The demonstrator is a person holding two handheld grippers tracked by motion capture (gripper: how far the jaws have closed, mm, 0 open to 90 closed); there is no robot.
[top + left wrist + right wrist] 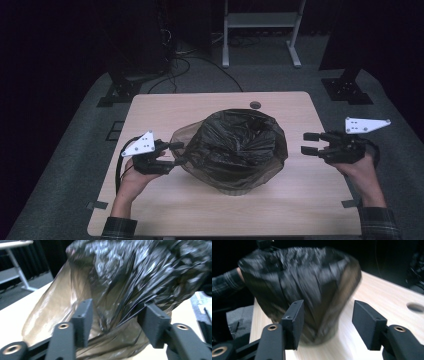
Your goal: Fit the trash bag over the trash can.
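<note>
A black plastic bag [235,150] is pulled over a round container in the middle of the wooden table [280,210]; its thin brownish rim flares out to the left. My left gripper [178,153] sits at that left rim with its jaws open. In the left gripper view, loose film of the bag [120,277] lies between the jaws of the left gripper [116,315], and the pads do not press it. My right gripper [310,143] hovers open to the right, apart from the bag. Its own view shows the right gripper [328,317] empty, facing the bag [299,282].
A round hole [255,105] sits in the table's far edge behind the bag. Beyond the table stand a white frame [260,30] and two black stand bases [120,90] [347,87], with cables on the grey floor. A person's sleeves reach in from the near edge.
</note>
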